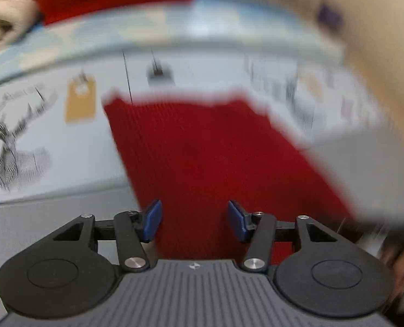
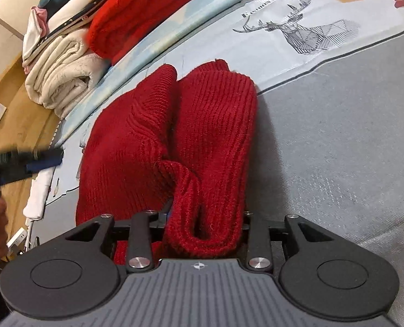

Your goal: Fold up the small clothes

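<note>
A dark red ribbed knit garment (image 2: 152,141) lies bunched on the bed, partly folded over itself. My right gripper (image 2: 204,224) is shut on a thick fold of it at the near edge, and the knit hides the pads. In the left wrist view, which is motion-blurred, the same garment (image 1: 215,150) spreads out below my left gripper (image 1: 196,219). Its blue pads (image 1: 152,219) stand apart with nothing pressed between them. The left gripper (image 2: 43,162) also shows blurred at the left edge of the right wrist view, away from the cloth.
A pale sheet with a deer print (image 2: 305,32) and a grey cover (image 2: 338,150) lie under the garment. Folded clothes are stacked at the back: a bright red knit (image 2: 147,8) and a cream blanket (image 2: 63,81). The wooden floor (image 2: 19,125) lies past the bed's left edge.
</note>
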Tool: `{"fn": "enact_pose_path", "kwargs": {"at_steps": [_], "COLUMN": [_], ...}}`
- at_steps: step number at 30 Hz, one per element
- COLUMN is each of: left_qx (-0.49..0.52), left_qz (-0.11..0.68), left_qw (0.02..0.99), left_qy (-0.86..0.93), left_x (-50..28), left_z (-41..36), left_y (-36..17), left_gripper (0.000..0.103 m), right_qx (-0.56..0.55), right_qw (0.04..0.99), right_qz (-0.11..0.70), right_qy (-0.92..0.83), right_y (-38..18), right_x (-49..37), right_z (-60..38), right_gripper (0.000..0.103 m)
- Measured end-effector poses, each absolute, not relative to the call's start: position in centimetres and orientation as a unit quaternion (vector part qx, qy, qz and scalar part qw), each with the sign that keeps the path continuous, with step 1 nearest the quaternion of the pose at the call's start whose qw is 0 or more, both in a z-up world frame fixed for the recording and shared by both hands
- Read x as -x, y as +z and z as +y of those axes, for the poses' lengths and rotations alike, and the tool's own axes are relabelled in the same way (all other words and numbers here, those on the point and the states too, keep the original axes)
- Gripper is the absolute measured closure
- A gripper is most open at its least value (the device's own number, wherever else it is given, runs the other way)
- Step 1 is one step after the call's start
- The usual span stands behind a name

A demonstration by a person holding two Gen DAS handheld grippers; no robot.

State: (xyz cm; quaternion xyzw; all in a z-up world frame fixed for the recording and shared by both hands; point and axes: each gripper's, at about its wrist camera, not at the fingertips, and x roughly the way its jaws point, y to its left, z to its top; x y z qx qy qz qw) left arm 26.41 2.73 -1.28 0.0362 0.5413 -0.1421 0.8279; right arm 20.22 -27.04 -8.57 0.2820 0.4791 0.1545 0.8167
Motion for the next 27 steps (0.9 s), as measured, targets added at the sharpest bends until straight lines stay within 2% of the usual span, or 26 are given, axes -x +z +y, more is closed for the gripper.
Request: {"fn": "enact_pose_path", "kwargs": {"at_steps": [1, 2, 5, 9, 14, 19, 25, 27], "left_qx": [-0.071, -0.095, -0.097, -0.087, -0.076, -0.003, 0.01, 0.019], "left_qz": [0.55, 0.542, 0.511, 0.475, 0.444, 0.441, 0.47, 0.494], "left_qw": [0.82, 0.825, 0.848, 0.869, 0.889, 0.895, 0.879, 0.865], "left_qy": [-0.139, -0.13, -0.103, -0.106, -0.086, -0.069, -0.077, -0.086], "left_x": [-26.0, -25.6, -24.3, -21.8, -19.0, -18.1, -19.6, -20.1], "left_z": [2.1, 1.6, 1.6, 2.4, 2.9, 4.5, 4.7, 4.7], "left_y": [-2.5, -2.8, -0.5, 3.7, 7.3, 6.4, 4.8, 3.8], "left_gripper": [0.043, 0.036, 0.037, 0.037, 0.036, 0.036, 0.045, 0.055], "right_qx": [-0.285, -0.286, -0.273, -0.214, -0.164, -0.139, -0.142, -0.181], "right_qw": [0.815, 0.813, 0.814, 0.841, 0.888, 0.909, 0.905, 0.893], "right_qz": [0.481, 0.485, 0.497, 0.48, 0.409, 0.363, 0.368, 0.382], "right_qy": [0.152, 0.147, 0.124, 0.125, 0.128, 0.149, 0.16, 0.152], "right_y": [-8.6, -8.5, -7.7, -4.1, 1.8, 5.3, 4.3, 3.2], "right_x": [-20.2, -20.2, -19.7, -18.4, -17.5, -18.6, -21.8, -23.1], "right_z": [-27.1, -27.2, -27.5, -27.9, -29.6, -30.1, -28.8, -28.8], "right_gripper": [0.066, 0.064, 0.053, 0.052, 0.052, 0.05, 0.05, 0.05]}}
